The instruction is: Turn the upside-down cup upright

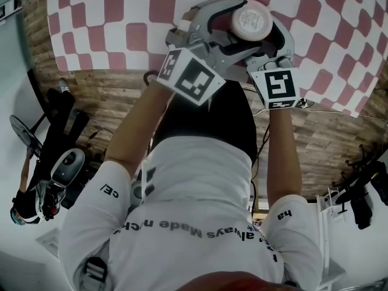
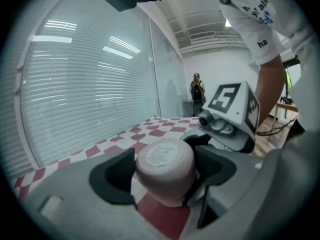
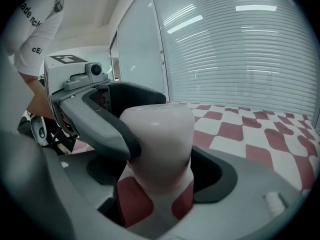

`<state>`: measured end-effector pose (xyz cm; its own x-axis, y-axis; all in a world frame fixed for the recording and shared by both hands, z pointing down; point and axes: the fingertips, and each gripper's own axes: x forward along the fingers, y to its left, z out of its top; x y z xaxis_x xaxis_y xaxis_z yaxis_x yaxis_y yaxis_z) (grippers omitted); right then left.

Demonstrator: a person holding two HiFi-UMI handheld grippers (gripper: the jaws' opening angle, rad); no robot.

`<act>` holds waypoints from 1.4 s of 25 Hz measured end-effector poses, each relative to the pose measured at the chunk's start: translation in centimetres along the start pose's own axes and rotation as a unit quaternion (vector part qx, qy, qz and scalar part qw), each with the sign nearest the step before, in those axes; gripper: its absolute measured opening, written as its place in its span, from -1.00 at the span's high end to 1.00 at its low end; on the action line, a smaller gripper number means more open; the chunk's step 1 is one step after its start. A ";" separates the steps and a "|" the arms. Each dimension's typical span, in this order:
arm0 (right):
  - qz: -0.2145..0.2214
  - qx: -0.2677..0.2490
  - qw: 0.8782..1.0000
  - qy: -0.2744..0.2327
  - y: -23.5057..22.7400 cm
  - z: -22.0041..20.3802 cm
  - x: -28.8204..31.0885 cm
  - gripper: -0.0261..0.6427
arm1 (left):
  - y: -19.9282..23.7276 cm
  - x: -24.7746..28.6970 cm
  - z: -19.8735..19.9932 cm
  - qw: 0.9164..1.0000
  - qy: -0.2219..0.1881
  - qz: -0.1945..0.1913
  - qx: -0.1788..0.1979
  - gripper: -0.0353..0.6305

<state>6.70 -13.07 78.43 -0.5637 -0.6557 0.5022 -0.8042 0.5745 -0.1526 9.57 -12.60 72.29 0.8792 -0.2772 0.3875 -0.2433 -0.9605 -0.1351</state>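
Observation:
A pale pink cup (image 1: 251,20) stands upside down on the red-and-white checked tablecloth (image 1: 121,17), its labelled base facing up. Both grippers reach in around it from the near side. In the left gripper view the cup (image 2: 165,171) sits between the dark pads of my left gripper (image 2: 166,178), whose jaws stand wide. The right gripper's marker cube (image 2: 232,106) shows just behind. In the right gripper view the cup (image 3: 157,139) fills the gap of my right gripper (image 3: 160,179), and a grey finger (image 3: 97,124) of the left gripper crosses its left side. I see no pad pressing on the cup.
The table's near edge meets a wooden floor (image 1: 103,96). Dark equipment and cables (image 1: 54,168) lie on the floor at the left, with more gear (image 1: 357,193) at the right. A glass wall with blinds (image 2: 85,84) runs along the table. A person (image 2: 197,90) stands far off.

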 end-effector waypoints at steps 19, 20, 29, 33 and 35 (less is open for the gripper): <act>0.020 -0.039 0.999 0.028 1.1 4.9 -6.8 -0.49 | 0.6 -4.6 5.2 0.997 0.007 0.039 -0.060 -0.42; 0.020 -0.038 0.999 0.025 1.2 5.6 -7.6 -0.48 | 0.7 -5.3 6.0 0.997 0.005 0.044 -0.065 -0.42; -0.014 -0.011 0.999 -0.035 2.4 14.7 -15.1 -0.26 | 2.8 -12.1 15.0 0.988 -0.057 0.099 -0.109 -0.28; -0.037 0.008 0.996 -0.079 2.8 19.5 -18.2 -0.10 | 3.5 -14.9 19.3 0.979 -0.099 0.123 -0.132 -0.10; -0.047 0.007 0.994 -0.094 3.1 21.7 -19.7 -0.03 | 3.8 -16.2 21.0 0.975 -0.109 0.134 -0.142 -0.01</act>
<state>11.21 -8.99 49.57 -0.5108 -0.7867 0.3466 -0.8565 0.5006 -0.1258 2.97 -11.23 46.34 0.8270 -0.5369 0.1665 -0.5526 -0.8309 0.0651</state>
